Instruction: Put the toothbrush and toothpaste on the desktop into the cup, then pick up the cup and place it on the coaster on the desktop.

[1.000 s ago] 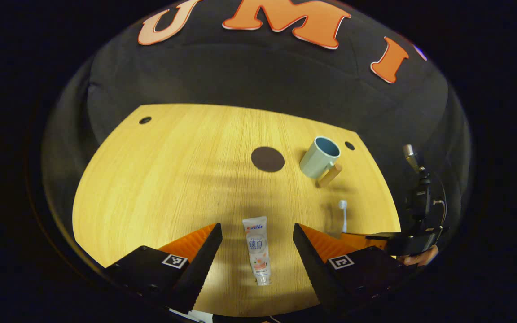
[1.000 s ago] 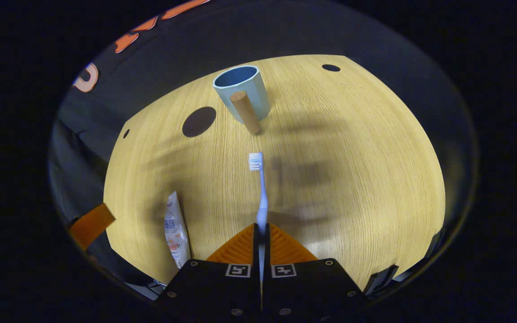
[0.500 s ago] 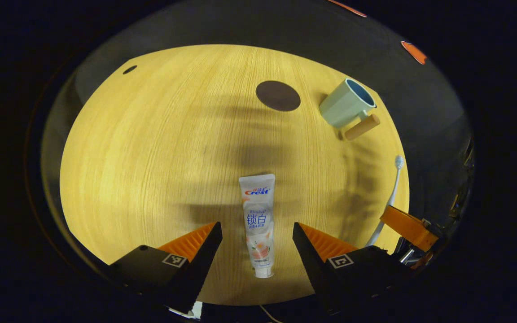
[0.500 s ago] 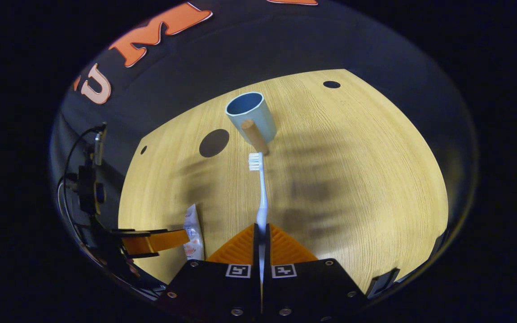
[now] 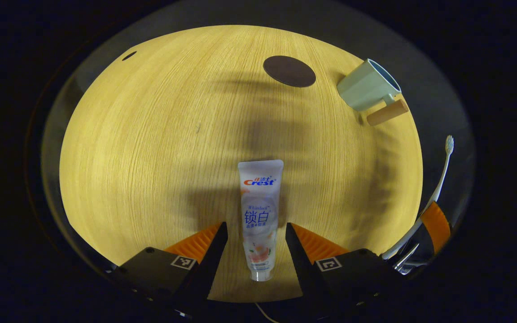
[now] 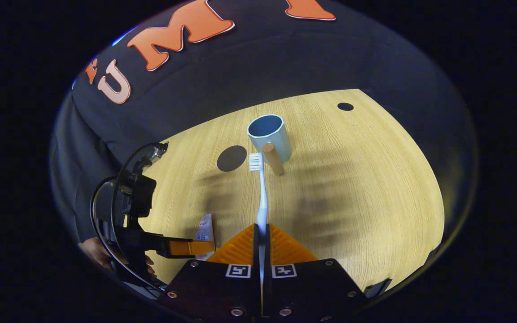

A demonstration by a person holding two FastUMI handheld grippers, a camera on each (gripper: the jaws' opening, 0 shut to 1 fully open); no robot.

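Right gripper (image 6: 260, 233), clamped on the toothbrush (image 6: 260, 193), has lifted it toward the cup (image 6: 269, 137), while the open left gripper (image 5: 256, 235) has descended to straddle the toothpaste (image 5: 258, 215) lying on the desktop (image 5: 151, 148).

The pale blue-green cup (image 6: 268, 137) carries a tan wooden handle; the white toothpaste tube (image 5: 258, 215) (peach-tinted print) lies on yellow wood-grain desktop (image 5: 151, 148); dark brown round coaster (image 5: 289, 71); white-bristled toothbrush (image 6: 260, 193).
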